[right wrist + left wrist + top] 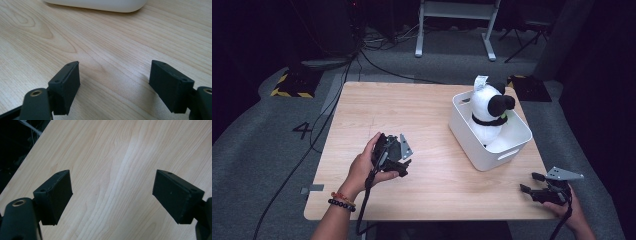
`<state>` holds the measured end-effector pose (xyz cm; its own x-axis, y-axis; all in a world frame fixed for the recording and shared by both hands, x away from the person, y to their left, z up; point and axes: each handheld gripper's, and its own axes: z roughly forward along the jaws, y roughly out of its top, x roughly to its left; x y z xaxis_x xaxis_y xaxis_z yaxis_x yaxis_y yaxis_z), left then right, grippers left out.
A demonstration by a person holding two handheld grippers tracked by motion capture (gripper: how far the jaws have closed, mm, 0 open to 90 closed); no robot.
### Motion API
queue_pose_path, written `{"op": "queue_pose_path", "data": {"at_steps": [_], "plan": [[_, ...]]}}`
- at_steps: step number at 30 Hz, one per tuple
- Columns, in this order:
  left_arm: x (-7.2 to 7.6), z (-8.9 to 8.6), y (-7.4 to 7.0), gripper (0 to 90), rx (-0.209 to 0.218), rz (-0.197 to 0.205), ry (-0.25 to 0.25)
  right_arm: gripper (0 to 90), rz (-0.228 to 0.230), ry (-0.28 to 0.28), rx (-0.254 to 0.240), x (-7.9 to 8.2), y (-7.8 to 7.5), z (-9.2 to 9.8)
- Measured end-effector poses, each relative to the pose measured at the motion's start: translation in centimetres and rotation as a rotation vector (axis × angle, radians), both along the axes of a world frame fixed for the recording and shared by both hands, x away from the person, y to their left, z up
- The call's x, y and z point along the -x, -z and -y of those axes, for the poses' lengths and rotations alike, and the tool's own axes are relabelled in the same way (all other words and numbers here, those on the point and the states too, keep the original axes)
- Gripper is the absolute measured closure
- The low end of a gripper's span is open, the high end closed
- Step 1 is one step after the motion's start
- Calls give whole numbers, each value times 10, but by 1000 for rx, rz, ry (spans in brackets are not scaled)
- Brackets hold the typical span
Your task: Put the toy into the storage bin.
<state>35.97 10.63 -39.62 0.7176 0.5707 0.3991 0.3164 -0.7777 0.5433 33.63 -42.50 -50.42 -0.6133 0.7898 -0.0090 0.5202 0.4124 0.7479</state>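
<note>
Grippers number two: the left gripper (404, 165) and right gripper (529, 183) both sit low over the wooden table (422, 120) with jaws spread wide, holding nothing. Farther back, one white bin (489, 150) holds one black-and-white plush toy (489, 107).

A plush toy (488, 111) sits in a bin (467, 131) on the table's (412, 115) right half (far side).

The black-and-white plush toy (488, 112) at right of centre has its lower body hidden inside the white plastic bin (469, 145). In the right gripper view, that bin is cut off by the top edge.
</note>
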Motion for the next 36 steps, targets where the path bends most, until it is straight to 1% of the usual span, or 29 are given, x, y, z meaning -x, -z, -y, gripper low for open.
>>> {"op": "queue_pose_path", "data": {"at_steps": [1,2,3,6,7,9,10,13,14,15,16,17,18,19,20,22,23,26,27,28,29,30,32,33,34,35,36], "plan": [[1,-2,2,160,7,4,-4,247,0,-2,0,0,0,0],[2,-4,3,160,20,-1,-13,247,0,-2,0,0,0,0],[1,-5,3,160,-1,-1,-7,246,0,-1,1,0,0,0],[2,-11,7,160,14,-9,-18,247,0,-1,1,0,0,0],[3,-13,9,160,22,-17,-33,246,0,-1,1,0,0,0],[3,-16,11,160,23,-25,-43,246,0,-1,1,0,0,0],[3,-17,12,160,22,-20,-43,247,0,-1,1,0,0,0],[5,-21,18,160,38,-37,-52,246,0,-1,1,0,0,0],[4,-23,19,160,35,-31,-50,246,-1,0,1,0,0,0],[5,-24,21,160,41,-36,-60,246,0,-1,0,0,0,0],[5,-26,23,160,42,-40,-57,246,0,1,0,0,0,0],[6,-27,25,160,48,-39,-66,246,0,1,0,0,0,0],[7,-28,27,160,53,-51,-69,246,0,-1,1,0,0,0],[7,-29,30,160,54,-47,-79,246,0,1,0,0,0,0],[7,-30,32,160,58,-55,-84,246,0,0,1,0,0,0],[8,-32,36,160,50,-57,-92,246,0,0,1,0,0,0],[8,-34,38,160,56,-68,-85,246,0,1,0,0,0,0],[10,-37,43,160,53,-66,-106,246,0,1,1,0,0,0],[11,-38,46,161,58,-73,-105,246,0,1,1,0,0,0],[11,-39,47,160,49,-68,-110,246,0,2,0,0,0,0],[12,-40,50,161,56,-78,-109,246,0,1,0,0,0,0],[13,-41,51,160,51,-74,-122,246,0,1,0,0,0,0],[14,-44,54,161,52,-77,-120,246,0,2,0,0,0,0],[14,-45,56,161,56,-85,-122,246,0,1,0,0,0,0],[15,-46,57,161,48,-79,-127,246,0,2,1,0,0,0],[16,-47,58,160,57,-80,-131,246,0,2,1,0,0,0],[16,-47,58,161,57,-80,-131,246,0,2,1,0,0,0]]}}
